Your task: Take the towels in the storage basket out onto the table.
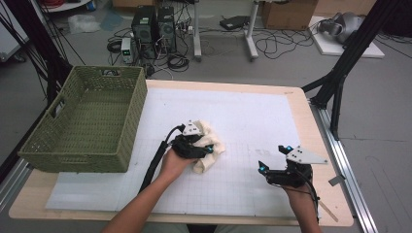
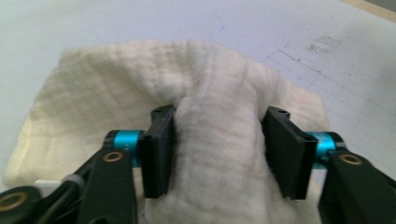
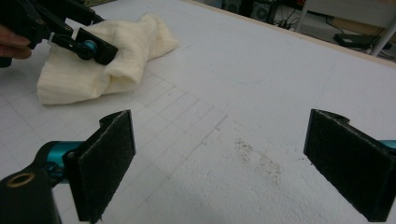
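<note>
A cream cloth (image 1: 208, 130) lies crumpled on the white grid mat (image 1: 252, 116), left of the middle. My left gripper (image 1: 204, 146) is down on it. In the left gripper view a raised fold of the cloth (image 2: 215, 93) stands between the two black pads (image 2: 159, 154); the left gripper (image 2: 217, 149) is open around it, and the pads sit close beside the fold without squeezing it. My right gripper (image 1: 273, 158) hovers low over bare mat to the right, open wide with nothing between its pads (image 3: 105, 163). From there the cloth (image 3: 130, 46) and the left gripper (image 3: 88, 46) show at upper left.
A green woven basket (image 1: 131, 121) stands at the table's left side, its inside bare. The wooden table edge (image 1: 311, 126) runs along the right. A faint dirty smudge (image 3: 261, 161) marks the mat. Computers, cables and black stand legs are on the floor beyond.
</note>
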### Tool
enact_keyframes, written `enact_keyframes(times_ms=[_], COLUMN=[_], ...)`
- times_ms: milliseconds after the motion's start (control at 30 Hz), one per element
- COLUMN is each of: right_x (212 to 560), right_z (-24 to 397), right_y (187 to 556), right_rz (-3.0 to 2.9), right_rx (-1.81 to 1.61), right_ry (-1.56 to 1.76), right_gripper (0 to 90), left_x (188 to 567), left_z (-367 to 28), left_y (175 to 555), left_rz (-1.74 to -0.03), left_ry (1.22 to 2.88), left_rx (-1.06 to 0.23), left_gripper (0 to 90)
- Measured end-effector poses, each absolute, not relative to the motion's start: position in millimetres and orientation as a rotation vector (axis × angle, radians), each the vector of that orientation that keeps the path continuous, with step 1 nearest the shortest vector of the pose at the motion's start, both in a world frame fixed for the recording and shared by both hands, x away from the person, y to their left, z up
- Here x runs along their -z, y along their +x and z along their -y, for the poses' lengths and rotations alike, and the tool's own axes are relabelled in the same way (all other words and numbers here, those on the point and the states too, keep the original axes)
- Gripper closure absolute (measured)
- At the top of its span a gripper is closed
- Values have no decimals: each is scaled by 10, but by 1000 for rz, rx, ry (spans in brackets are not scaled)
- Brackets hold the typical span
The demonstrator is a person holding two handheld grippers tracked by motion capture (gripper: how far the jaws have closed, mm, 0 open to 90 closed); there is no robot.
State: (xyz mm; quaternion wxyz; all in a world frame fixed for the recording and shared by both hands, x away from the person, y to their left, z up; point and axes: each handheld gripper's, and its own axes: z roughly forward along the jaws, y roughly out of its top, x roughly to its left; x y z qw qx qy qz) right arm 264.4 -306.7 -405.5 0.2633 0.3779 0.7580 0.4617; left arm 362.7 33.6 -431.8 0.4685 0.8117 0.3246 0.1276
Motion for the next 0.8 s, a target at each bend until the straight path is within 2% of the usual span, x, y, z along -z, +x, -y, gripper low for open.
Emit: enact_keyframes(times_ms=[167,333,467,567,800], right_x=[4057,4058,4062,4069,4091], right_z=[3063,3062,3049,3033,2992], right_y=[2643,2644,2650,2660,2686], right_rz=[-2053,-2052,-2056,-2060,-2075], right_rx=[-1247,-1251,-1247,-1246,-1236], right_ry=[1030,1031,1027,1021,1030], right_gripper=[81,81,81,82,81], left_x=[4220,4122,4095,4091,4121], left_z=[-446,-710,-947,-1094,-1298], left_y=[3615,3536,3473,3414,3263], left_rz=[-792,-810,-837,-847,-826], left_ry=[1940,1816,1755,1741,1720], left_rx=[-330,-370,-392,-408,-441], left_gripper=[289,287,232,183,183])
